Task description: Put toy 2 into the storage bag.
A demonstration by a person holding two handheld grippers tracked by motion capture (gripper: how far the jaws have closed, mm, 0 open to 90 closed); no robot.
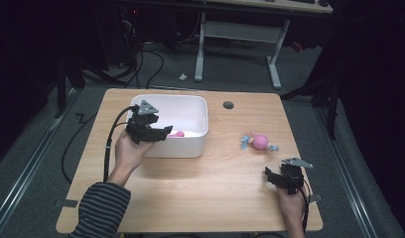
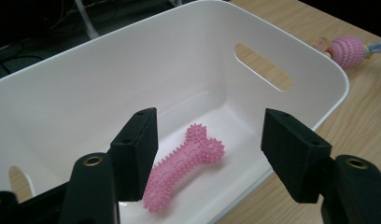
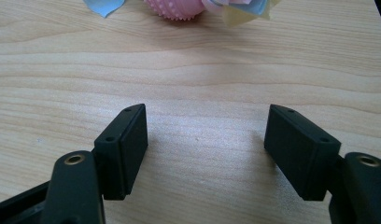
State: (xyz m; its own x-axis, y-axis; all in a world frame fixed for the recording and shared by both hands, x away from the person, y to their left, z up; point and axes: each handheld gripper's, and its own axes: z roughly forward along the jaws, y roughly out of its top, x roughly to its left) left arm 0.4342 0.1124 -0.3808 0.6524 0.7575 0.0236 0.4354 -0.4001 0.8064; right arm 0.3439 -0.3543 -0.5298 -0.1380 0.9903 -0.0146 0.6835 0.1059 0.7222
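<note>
tongs first, from the high view: my left tongs hang over the near wall of the white bin, spread apart with nothing pinched. the pink bone lies on the bin floor just past them. my right tongs sit low at the near right corner of the desk, also spread and empty, with the pink ball toy a little beyond them on the bare wood.

left gripper view: the bone rests flat on the bin's bottom, partly behind the left jaw and apart from both pads. it looks like moulded rubber, knobbed at both ends and covered in small nubs. i judge it light, a bit springy, and grippy rather than slick; the narrow shaft is the place to take it, across its width. the bin is smooth, glossy plastic with rounded corners and a slotted handle, so things could slide on it.

right gripper view: jaws stand wide over pale wood grain. the ball toy shows at the top edge, a nubbed pink ball with soft blue and yellowish fabric tabs. i'd guess it light and likely to roll, so i'd pinch the ball itself.
</note>
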